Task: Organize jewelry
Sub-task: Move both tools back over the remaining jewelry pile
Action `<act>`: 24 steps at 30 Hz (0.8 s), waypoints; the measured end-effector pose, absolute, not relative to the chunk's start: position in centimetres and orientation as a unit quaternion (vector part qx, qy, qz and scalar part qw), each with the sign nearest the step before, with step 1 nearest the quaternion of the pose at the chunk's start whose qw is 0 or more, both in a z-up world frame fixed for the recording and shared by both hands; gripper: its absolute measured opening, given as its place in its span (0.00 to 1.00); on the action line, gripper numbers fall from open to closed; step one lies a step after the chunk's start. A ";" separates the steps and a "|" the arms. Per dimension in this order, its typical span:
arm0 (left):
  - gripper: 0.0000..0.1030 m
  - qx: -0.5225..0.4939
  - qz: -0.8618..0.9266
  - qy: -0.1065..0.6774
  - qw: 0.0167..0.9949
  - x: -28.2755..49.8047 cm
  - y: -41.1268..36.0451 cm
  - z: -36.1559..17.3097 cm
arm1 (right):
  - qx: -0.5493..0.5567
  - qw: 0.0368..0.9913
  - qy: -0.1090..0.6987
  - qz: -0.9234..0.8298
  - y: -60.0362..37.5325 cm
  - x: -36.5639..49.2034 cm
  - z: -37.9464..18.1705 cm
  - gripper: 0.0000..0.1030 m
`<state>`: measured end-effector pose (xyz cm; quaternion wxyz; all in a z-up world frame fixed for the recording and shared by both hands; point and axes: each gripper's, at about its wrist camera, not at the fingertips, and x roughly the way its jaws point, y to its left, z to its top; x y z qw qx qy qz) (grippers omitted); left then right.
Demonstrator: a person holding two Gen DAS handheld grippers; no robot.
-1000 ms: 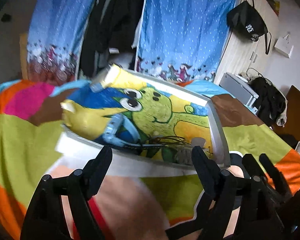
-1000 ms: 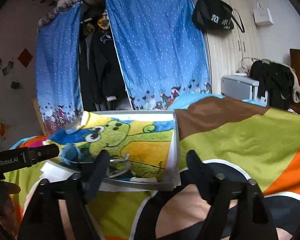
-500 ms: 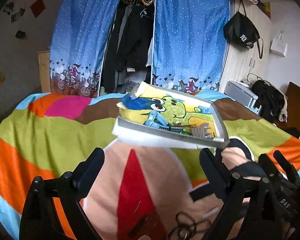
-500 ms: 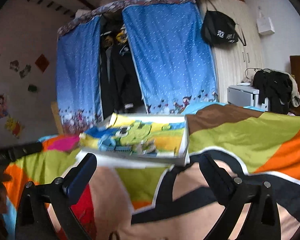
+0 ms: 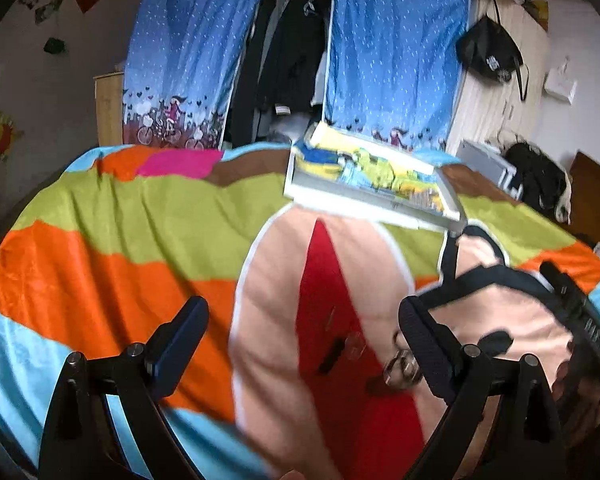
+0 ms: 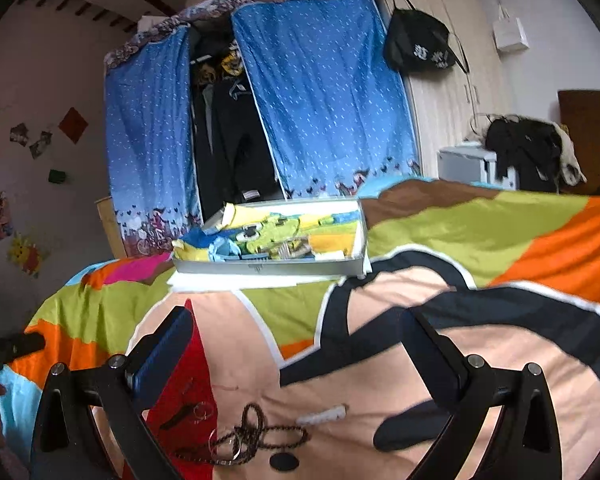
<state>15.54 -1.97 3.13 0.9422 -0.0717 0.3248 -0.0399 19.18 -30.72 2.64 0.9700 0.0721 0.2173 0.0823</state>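
Bright patchwork bedding (image 6: 480, 236) spreads below both empty, wide-open grippers, right gripper (image 6: 296, 344) and left gripper (image 5: 304, 344), between picks; next, seize the dark chain (image 6: 256, 432) at six o'clock for the tray (image 6: 268, 268) at twelve.

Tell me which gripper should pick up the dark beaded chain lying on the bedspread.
Right, probably. The beaded chain lies directly below the open right gripper, between its fingers. In the left gripper view that chain can't be made out.

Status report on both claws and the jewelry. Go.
Left claw open, empty. Right claw open, empty. Dark bead chain and rings loose on the blanket, near side; tray farther back. Nothing in the way.
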 end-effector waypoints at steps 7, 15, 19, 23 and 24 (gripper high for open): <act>0.90 -0.042 -0.063 0.354 0.932 14.4 -1.5 -0.4 | 0.047 0.964 0.252 0.070 -29.0 18.4 1.5 1.00; 0.90 -0.041 -0.079 0.400 0.912 15.9 -0.9 -3.8 | 0.028 0.939 0.337 0.066 -27.9 21.0 -1.7 1.00; 0.90 -0.040 -0.087 0.419 0.903 16.7 -0.9 -4.7 | 0.032 0.921 0.383 0.065 -27.9 22.4 -3.3 1.00; 0.90 -0.046 -0.104 0.437 0.892 17.6 -1.2 -5.6 | 0.046 0.906 0.416 0.064 -28.4 23.3 -4.4 1.00; 0.90 -0.043 -0.107 0.440 0.891 17.8 -1.3 -5.7 | 0.052 0.901 0.425 0.065 -28.5 23.6 -4.7 1.00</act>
